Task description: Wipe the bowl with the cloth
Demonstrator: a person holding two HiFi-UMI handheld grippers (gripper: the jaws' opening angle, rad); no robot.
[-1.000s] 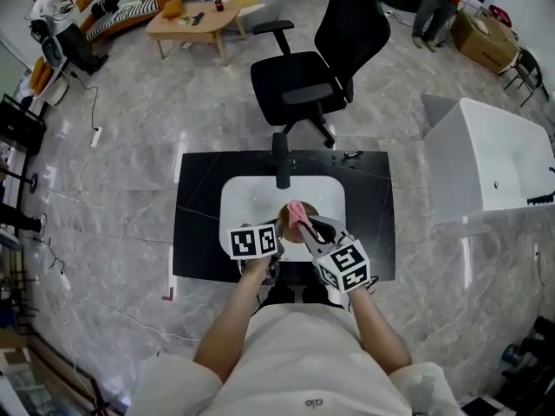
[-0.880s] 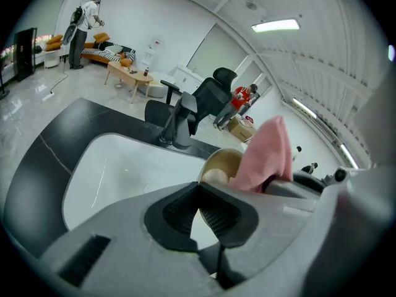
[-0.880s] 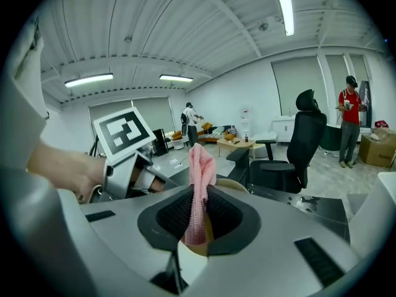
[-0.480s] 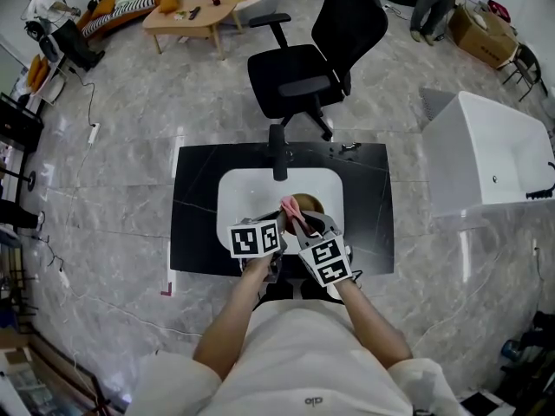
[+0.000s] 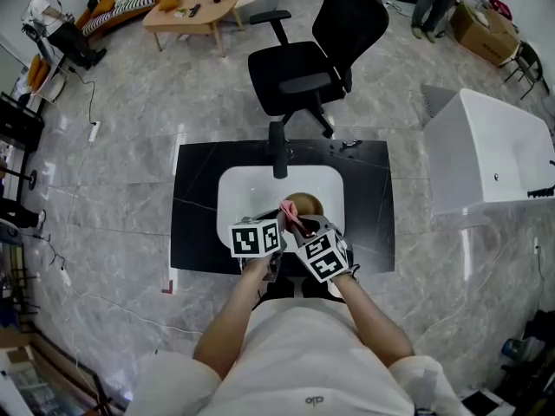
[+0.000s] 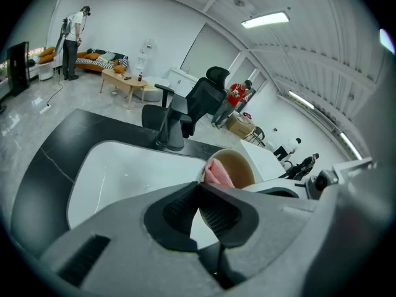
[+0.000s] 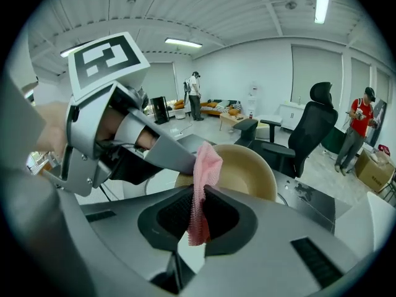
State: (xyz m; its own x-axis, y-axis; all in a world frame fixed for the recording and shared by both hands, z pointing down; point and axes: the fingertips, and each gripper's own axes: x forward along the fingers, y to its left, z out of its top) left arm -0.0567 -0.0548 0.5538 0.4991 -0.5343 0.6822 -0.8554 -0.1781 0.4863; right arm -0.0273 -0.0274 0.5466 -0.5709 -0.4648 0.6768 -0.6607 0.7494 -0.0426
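now the right claw (image 7: pixel 197 192) pinches the pink cloth (image 7: pixel 207 159) while the left claw (image 6: pixel 200 187) clamps shut on the rim of the bowl (image 6: pixel 240 166).

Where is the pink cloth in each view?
Head view: cloth near centre, at the bowl's left rim.
Left gripper view: right of centre, inside the bowl.
Right gripper view: centre, pinched between the jaws.
Landmark: black chair, beyond it in all.
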